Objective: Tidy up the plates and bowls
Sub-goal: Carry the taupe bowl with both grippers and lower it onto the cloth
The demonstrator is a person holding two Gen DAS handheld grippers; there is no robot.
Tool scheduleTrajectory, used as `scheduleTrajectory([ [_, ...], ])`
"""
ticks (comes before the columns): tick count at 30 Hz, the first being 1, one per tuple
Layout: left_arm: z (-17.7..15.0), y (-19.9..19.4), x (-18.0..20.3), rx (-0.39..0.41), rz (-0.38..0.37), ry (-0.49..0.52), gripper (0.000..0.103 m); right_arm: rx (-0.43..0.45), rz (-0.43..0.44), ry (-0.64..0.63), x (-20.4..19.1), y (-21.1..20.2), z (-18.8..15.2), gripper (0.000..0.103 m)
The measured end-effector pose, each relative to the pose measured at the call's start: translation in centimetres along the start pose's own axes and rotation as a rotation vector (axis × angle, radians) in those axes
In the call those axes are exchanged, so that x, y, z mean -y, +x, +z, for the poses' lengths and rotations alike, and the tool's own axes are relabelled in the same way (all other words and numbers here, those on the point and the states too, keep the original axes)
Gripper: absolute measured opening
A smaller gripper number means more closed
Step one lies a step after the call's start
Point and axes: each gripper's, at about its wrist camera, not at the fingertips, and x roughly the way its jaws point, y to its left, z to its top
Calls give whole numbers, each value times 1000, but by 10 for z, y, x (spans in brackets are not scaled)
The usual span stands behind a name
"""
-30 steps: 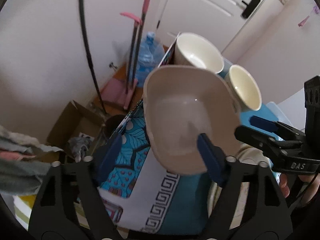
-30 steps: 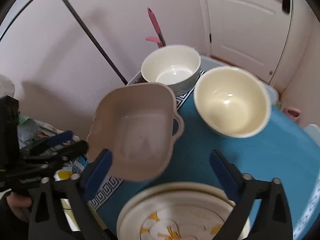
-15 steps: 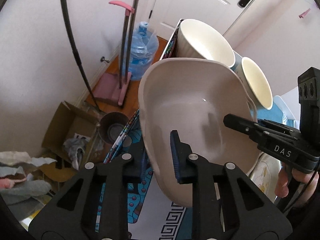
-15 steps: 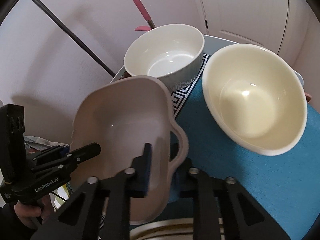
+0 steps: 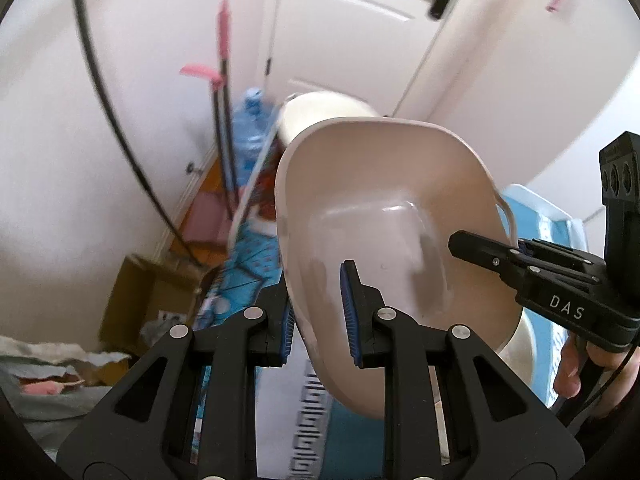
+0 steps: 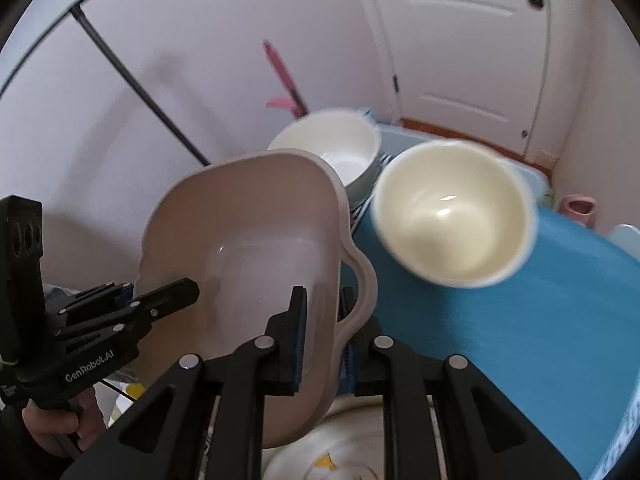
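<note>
A beige squarish dish with a handle (image 5: pixel 384 208) (image 6: pixel 248 236) is held in the air, tilted, by both grippers. My left gripper (image 5: pixel 318 312) is shut on its left rim. My right gripper (image 6: pixel 322 340) is shut on its right rim beside the handle. Each gripper shows in the other's view, the right one (image 5: pixel 520 260) and the left one (image 6: pixel 132 308). A cream bowl (image 6: pixel 452 212) and a white bowl (image 6: pixel 332 148) stand on the blue tablecloth (image 6: pixel 500 340). A plate with yellow marks (image 6: pixel 332 456) lies below the dish.
A white door (image 6: pixel 460 40) stands behind the table. Pink-handled mops (image 5: pixel 220 92), a water bottle (image 5: pixel 252 124) and a cardboard box (image 5: pixel 144 296) are on the floor to the left. A black pole (image 6: pixel 140 88) leans against the wall.
Both grippers closed on the dish's rims, left on one side and right on the other. The dish has risen and tilted, and the views have pulled back from the bowls.
</note>
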Motion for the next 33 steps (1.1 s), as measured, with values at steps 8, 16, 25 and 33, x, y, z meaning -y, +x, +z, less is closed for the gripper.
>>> scheduleTrajectory([
  [8, -15, -32, 103, 37, -68, 123, 19, 99, -77, 59, 43, -108, -39, 15],
  [16, -61, -31, 214, -10, -159, 219, 19, 144, -177, 179, 116, -206, -106, 15],
  [25, -115, 30, 308, -147, -221, 300, 19, 95, -274, 293, 197, -226, -168, 15],
  [33, -141, 88, 356, -210, -213, 396, 19, 73, -293, 381, 263, -202, -204, 15],
])
